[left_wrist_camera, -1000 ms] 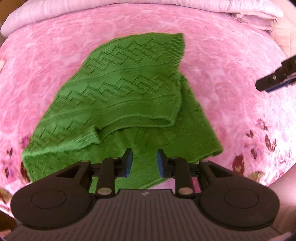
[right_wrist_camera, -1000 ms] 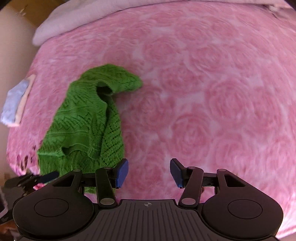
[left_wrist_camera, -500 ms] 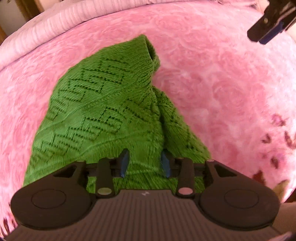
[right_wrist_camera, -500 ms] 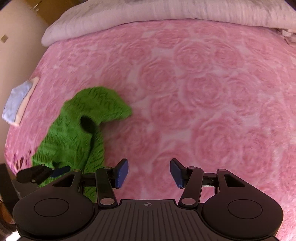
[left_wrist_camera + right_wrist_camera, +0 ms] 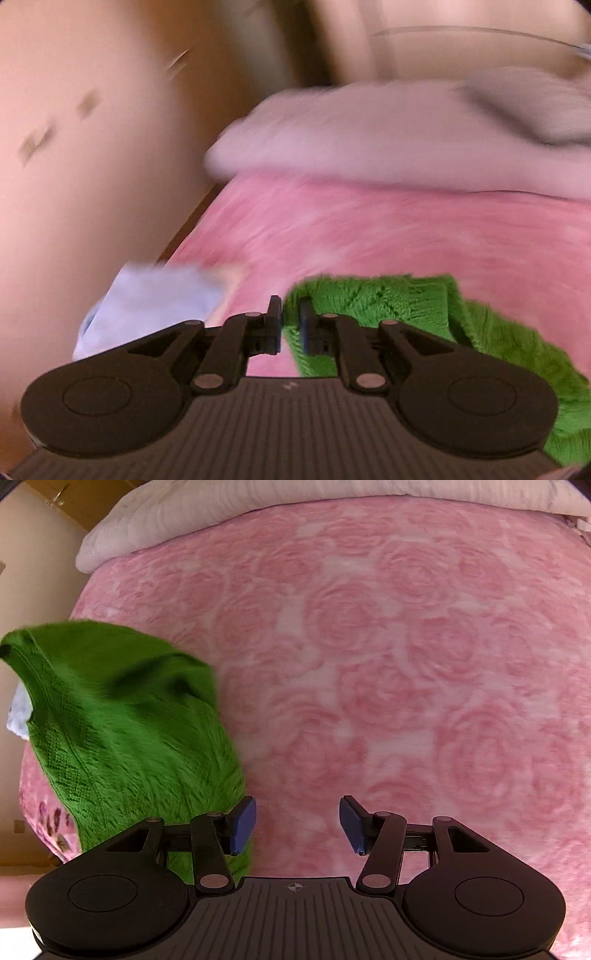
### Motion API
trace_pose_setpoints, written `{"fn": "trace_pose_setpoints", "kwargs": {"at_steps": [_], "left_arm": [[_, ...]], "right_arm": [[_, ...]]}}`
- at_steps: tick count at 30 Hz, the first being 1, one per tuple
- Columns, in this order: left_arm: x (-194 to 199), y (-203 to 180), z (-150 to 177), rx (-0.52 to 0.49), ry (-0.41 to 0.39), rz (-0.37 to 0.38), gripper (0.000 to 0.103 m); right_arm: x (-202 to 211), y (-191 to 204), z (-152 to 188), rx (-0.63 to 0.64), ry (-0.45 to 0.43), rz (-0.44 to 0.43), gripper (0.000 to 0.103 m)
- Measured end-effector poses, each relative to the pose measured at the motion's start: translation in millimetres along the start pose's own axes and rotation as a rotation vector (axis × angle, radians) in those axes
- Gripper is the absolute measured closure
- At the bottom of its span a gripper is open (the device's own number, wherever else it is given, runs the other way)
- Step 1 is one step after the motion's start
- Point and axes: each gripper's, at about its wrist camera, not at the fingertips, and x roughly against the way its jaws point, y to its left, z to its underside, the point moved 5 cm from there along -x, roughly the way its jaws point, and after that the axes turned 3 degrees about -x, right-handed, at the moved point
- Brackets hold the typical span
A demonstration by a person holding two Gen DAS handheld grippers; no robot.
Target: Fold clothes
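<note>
Two claws work over the bed (image 5: 369, 635). The left claw (image 5: 290, 325), angled downward, is closing with an edge of the green knitted sweater (image 5: 122, 731) between its pads, apparently pinched, though blur obscures contact. The right claw (image 5: 297, 823) points steeply down, spread and empty, just beside the raised sweater.

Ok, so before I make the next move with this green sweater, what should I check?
1. Left gripper has the green sweater: ok, fingers closing with its edge between them.
2. Right gripper free to help: ok, open and empty.
3. Sweater lying flat: not ok, bunched and raised at one end.
4. Bare pink blanket to spread it on: ok.
5. Light blue cloth clear of the sweater: cannot tell, too blurred.
</note>
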Motion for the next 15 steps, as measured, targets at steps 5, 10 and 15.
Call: {"fn": "trace_pose_setpoints", "kwargs": {"at_steps": [5, 10, 15], "left_arm": [[-14, 44, 64, 0.136, 0.149, -0.028, 0.069], [9, 20, 193, 0.272, 0.427, 0.164, 0.069], [66, -12, 302, 0.552, 0.664, 0.311, 0.069]], "right_arm": [[-23, 24, 10, -0.012, 0.045, -0.037, 0.049], [-53, 36, 21, -0.077, 0.113, -0.083, 0.049], [-74, 35, 37, -0.193, 0.164, -0.143, 0.049]]}}
